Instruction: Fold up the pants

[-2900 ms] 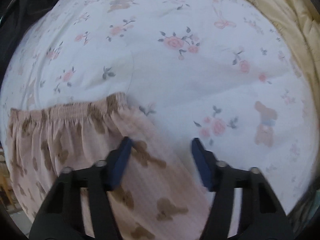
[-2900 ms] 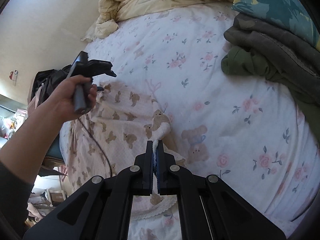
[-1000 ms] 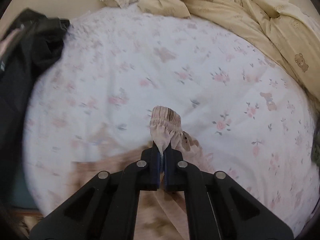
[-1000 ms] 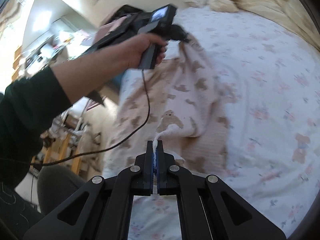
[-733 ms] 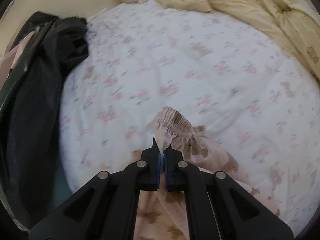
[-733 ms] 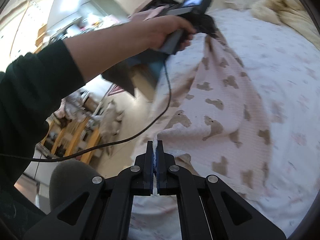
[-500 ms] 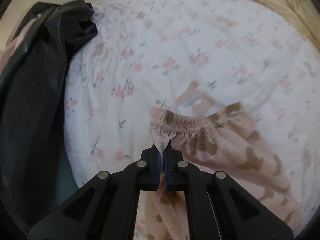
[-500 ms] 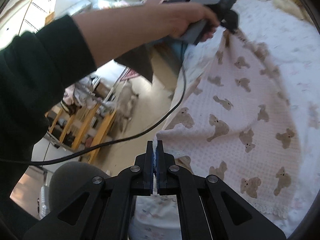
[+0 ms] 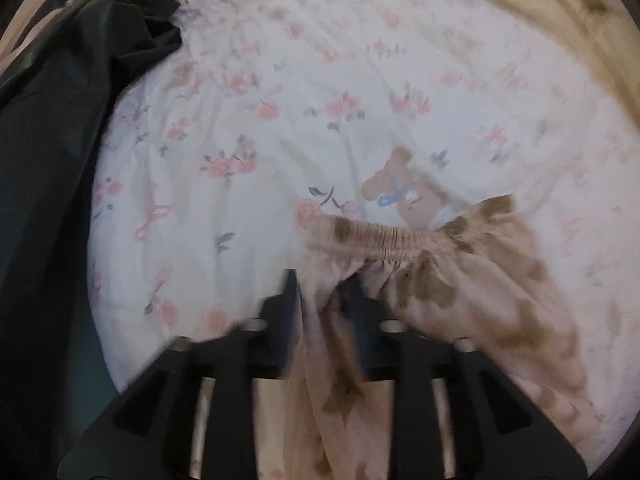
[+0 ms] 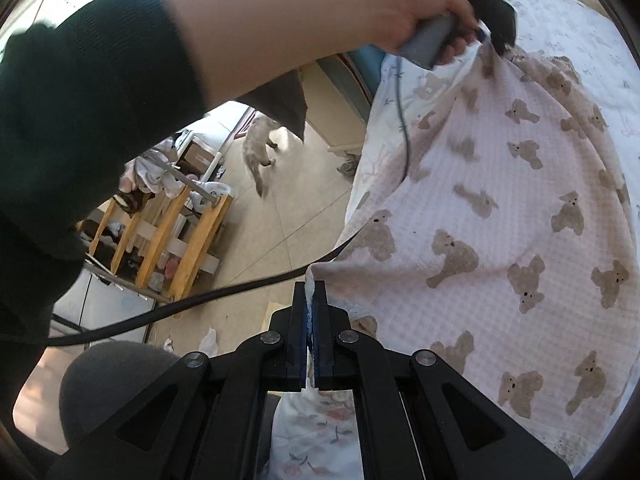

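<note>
- The pants [image 10: 500, 216], pink with brown bears, lie spread over the near edge of the bed [image 9: 248, 128], waistband [image 9: 384, 236] toward the middle of the sheet.
- The left tongs [image 9: 326, 312] are motion-blurred; the jaws appear parted with waistband cloth between them, so I judge them open, releasing that corner.
- The right tongs [image 10: 310, 320] are clamped on the pants' hem edge, held out past the bed side above the floor.
- The step in hand seems to be laying the pants flat for a fold.
- To do it well: keep the right grip firm and the cloth taut, set the waistband down square, and let no slack bunch beneath it.
- A black garment [image 9: 60, 128] lies at the bed's far-left edge; keep the pants off it.
</note>
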Motion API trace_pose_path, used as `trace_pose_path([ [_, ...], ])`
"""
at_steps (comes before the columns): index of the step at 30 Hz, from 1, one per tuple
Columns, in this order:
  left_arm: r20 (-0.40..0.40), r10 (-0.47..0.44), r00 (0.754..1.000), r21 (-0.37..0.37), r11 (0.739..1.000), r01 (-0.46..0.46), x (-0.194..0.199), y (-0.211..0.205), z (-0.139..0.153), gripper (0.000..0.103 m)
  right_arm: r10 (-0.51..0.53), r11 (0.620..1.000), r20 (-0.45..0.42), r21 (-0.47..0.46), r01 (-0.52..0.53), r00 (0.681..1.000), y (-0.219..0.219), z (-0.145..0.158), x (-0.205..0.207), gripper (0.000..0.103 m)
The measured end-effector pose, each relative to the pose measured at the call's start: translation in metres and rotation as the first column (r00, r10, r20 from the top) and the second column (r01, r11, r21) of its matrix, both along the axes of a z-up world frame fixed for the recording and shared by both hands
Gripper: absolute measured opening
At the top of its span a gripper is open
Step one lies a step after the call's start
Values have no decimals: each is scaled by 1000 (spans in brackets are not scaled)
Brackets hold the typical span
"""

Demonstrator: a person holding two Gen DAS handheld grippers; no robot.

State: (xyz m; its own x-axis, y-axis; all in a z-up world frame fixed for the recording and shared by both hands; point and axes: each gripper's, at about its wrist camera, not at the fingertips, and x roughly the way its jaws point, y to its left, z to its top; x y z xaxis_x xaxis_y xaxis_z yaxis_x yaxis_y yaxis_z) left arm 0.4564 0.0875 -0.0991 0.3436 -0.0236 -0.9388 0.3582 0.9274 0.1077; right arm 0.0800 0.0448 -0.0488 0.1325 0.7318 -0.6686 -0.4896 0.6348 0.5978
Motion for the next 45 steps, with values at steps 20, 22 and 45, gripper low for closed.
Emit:
trace_pose_path([
  [20,-80,239,968,-288,924,-252,-296,215,28,78,151,985,-49,-83,-154,987,109,-75,-29,7],
  [22,-136,271,953,-333,893,-301,-305,219,10,78,152,982,-92,-98,-161,984,113,-90,-30,14],
  [45,-438,122,891,-469,814,-342,-352,182,-59,45,-554,831,-285,-128,542,783,-244,-65,-40,61],
])
